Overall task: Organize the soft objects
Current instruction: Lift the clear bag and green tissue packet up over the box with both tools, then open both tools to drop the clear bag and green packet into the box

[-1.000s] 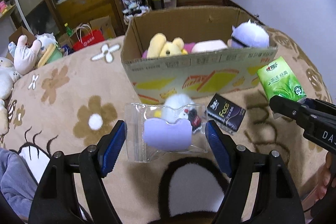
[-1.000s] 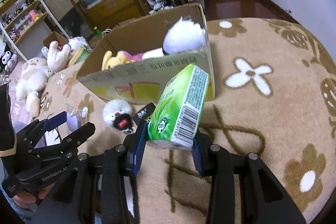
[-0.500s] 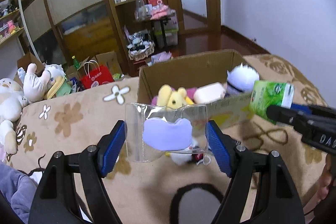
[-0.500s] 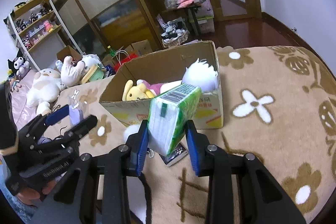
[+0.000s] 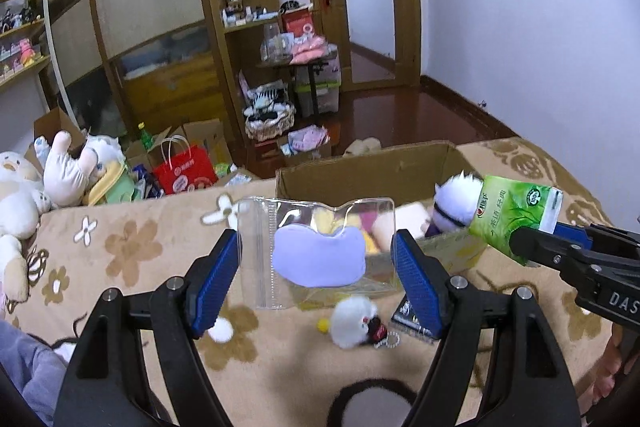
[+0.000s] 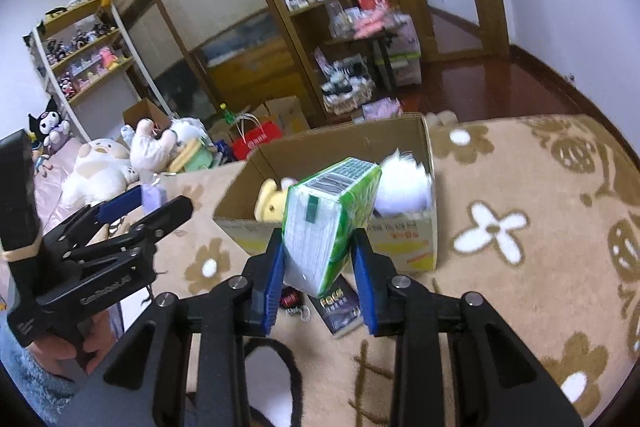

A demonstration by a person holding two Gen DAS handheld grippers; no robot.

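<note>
Left tongs (image 5: 316, 259) clamped on clear pouch (image 5: 316, 251) with lilac pad; right tongs (image 6: 318, 267) clamped on green tissue pack (image 6: 332, 223). Both held aloft, cardboard box (image 6: 400, 143) just ahead. Advance over opening, lower inside walls, then unclamp; avoid crushing plush inside

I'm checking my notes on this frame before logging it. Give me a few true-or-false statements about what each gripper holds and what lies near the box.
1. The right gripper holds a green tissue pack. True.
2. The left gripper is empty. False: it is shut on a clear pouch with a purple item inside.
3. The cardboard box holds nothing. False: a yellow plush and a white fluffy plush sit inside.
4. A small white plush lies on the blanket in front of the box. True.
</note>
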